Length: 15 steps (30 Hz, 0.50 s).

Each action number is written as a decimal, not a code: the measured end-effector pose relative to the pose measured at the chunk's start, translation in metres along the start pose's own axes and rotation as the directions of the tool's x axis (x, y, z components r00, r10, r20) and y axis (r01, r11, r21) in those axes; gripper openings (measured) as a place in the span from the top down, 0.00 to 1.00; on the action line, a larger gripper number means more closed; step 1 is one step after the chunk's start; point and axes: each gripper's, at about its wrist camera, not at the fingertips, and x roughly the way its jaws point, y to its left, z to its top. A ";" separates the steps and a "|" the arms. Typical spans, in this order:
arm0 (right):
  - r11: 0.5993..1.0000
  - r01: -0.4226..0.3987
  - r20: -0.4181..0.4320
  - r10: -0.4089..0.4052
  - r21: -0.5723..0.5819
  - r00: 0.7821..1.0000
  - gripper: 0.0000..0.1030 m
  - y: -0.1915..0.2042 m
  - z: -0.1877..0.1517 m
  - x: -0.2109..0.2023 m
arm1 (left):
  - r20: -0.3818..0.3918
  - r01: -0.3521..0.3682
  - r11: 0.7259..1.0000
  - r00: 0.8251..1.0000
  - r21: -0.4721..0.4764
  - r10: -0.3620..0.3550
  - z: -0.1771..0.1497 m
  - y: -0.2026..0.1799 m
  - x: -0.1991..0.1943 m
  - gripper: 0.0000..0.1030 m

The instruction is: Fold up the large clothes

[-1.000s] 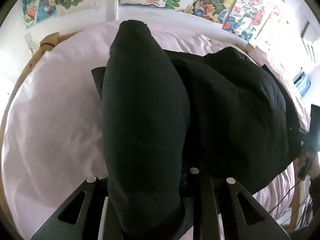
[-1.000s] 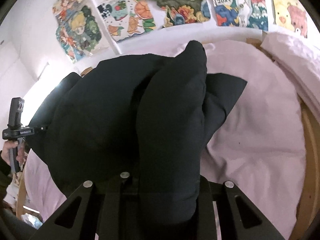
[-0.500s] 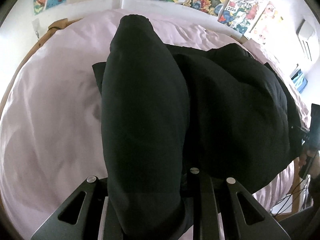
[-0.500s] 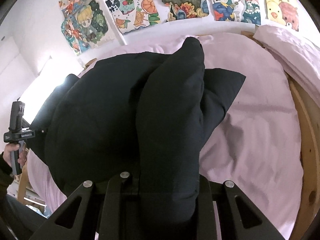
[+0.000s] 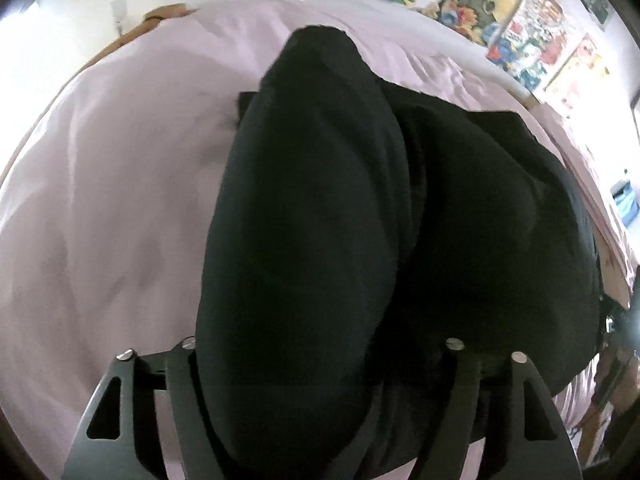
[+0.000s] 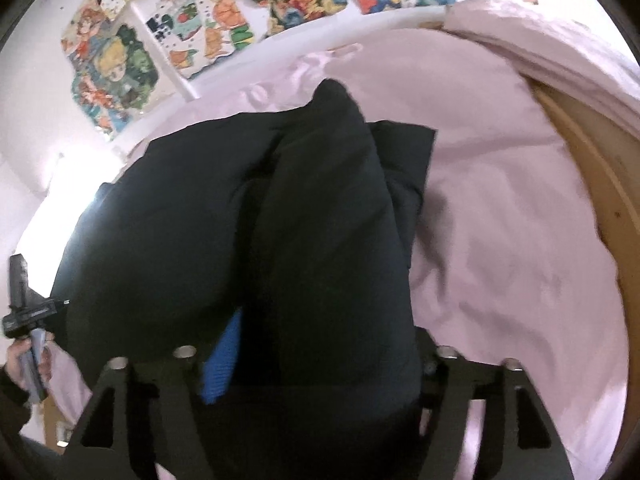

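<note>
A large black garment [image 5: 460, 220] lies on a bed with a pale pink sheet [image 5: 112, 208]. In the left wrist view a thick black fold of it drapes over my left gripper [image 5: 316, 380] and hides the fingertips; the jaws stand wide apart. In the right wrist view the garment [image 6: 160, 224] bulges the same way over my right gripper [image 6: 312, 376], whose jaws also stand wide apart, with a blue finger pad [image 6: 222, 356] showing under the cloth. The left gripper [image 6: 24, 308] shows at the far left, held in a hand.
The wooden bed frame [image 6: 592, 184] curves along the right. Folded pink bedding [image 6: 540, 44] lies at the back right. Colourful posters [image 6: 248, 8] cover the white wall behind the bed. The pink sheet [image 6: 500, 220] is bare to the right of the garment.
Both grippers' jaws have spread apart from shut on the cloth. The views have tipped down toward the bed, and the garment has sunk lower onto the sheet.
</note>
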 end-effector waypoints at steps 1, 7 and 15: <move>1.000 0.024 0.010 -0.024 -0.009 1.000 0.17 0.002 -0.002 -0.001 | 0.017 -0.005 1.000 1.000 0.012 0.004 -0.002 -0.002 -0.003 0.32; 0.991 0.128 0.088 -0.123 -0.047 0.988 0.01 0.020 -0.021 -0.012 | 0.153 -0.082 0.994 0.986 0.066 0.071 -0.026 -0.012 -0.026 0.08; 0.971 0.237 0.215 -0.229 -0.010 0.949 0.00 0.033 -0.050 -0.039 | 0.290 -0.193 0.981 0.939 -0.001 0.185 -0.070 -0.035 -0.062 0.01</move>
